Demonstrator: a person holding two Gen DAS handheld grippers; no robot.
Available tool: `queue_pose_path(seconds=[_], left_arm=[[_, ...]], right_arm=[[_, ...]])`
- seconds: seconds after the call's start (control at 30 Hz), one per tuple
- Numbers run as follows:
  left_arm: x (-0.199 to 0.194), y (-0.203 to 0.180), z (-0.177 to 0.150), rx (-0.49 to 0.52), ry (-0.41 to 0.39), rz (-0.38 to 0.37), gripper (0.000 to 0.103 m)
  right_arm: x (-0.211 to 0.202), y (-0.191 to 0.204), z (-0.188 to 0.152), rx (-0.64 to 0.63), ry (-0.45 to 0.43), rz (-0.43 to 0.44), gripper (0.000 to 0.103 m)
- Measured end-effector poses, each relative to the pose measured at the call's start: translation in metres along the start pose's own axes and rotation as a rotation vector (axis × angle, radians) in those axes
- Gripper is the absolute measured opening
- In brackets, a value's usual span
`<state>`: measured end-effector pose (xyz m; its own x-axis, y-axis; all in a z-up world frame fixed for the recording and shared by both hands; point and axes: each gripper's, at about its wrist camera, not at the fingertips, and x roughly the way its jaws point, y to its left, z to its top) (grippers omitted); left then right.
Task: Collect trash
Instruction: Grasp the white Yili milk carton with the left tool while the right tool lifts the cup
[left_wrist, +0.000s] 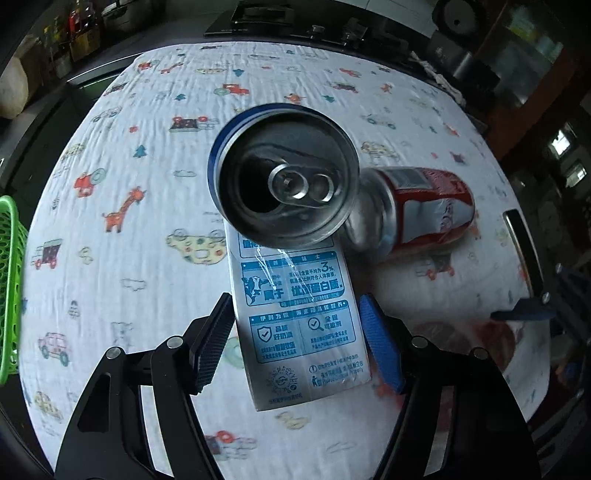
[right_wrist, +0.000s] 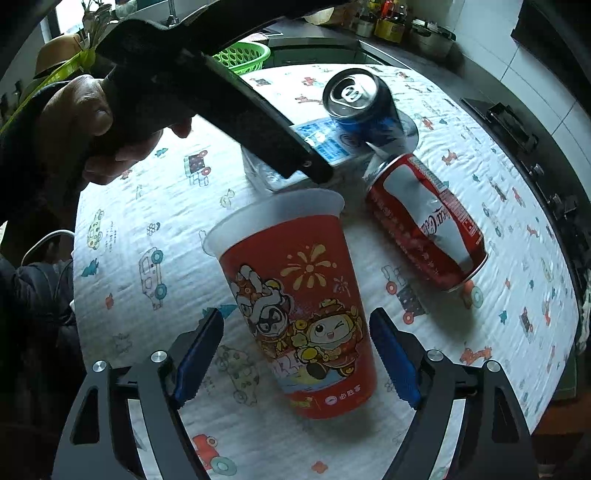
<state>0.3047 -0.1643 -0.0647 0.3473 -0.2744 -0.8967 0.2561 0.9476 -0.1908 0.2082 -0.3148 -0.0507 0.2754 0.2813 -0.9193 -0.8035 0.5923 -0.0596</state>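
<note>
In the left wrist view my left gripper is open, its fingers on either side of a white and blue milk carton lying flat on the cloth. A blue can stands upright just beyond the carton, and a dented red cola can lies on its side to the right. In the right wrist view my right gripper is open around a red paper cup with cartoon figures, lying tilted on the cloth. The carton, blue can and red can lie beyond it.
A table with a white cloth printed with cars and giraffes holds everything. A green plastic basket sits at the table's left edge, and also shows far back in the right wrist view. Dark counters with jars surround the table.
</note>
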Motion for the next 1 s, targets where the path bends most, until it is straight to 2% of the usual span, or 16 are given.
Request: queue_pose_path(seconds=[0.13, 0.23, 0.27, 0.37, 0.5, 0.63, 0.73, 1.0], left_arm=[[-0.002, 0.002, 0.0, 0.009, 0.001, 0.006, 0.069], [-0.001, -0.003, -0.001, 0.014, 0.002, 0.003, 0.079], [0.0, -0.005, -0.001, 0.02, -0.001, 0.011, 0.079], [0.005, -0.006, 0.001, 0.028, 0.0, 0.027, 0.079], [0.009, -0.002, -0.002, 0.032, 0.013, 0.028, 0.071], [0.005, 0.003, -0.007, 0.035, 0.012, 0.011, 0.07], [0.001, 0.007, -0.013, 0.046, 0.014, 0.01, 0.069], [-0.018, 0.016, -0.036, 0.073, 0.008, -0.004, 0.069]], right_arm=[[0.0, 0.001, 0.006, -0.019, -0.011, -0.013, 0.083], [0.002, 0.001, 0.012, -0.033, -0.02, -0.012, 0.084], [0.003, 0.001, 0.013, -0.036, -0.021, -0.011, 0.084], [0.007, 0.001, 0.019, -0.047, -0.024, -0.003, 0.084], [0.016, 0.003, 0.025, -0.063, -0.013, 0.004, 0.084], [0.027, 0.006, 0.029, -0.085, 0.004, -0.003, 0.084], [0.032, 0.01, 0.03, -0.087, 0.013, -0.012, 0.079], [0.027, 0.014, 0.029, -0.063, -0.007, -0.031, 0.076]])
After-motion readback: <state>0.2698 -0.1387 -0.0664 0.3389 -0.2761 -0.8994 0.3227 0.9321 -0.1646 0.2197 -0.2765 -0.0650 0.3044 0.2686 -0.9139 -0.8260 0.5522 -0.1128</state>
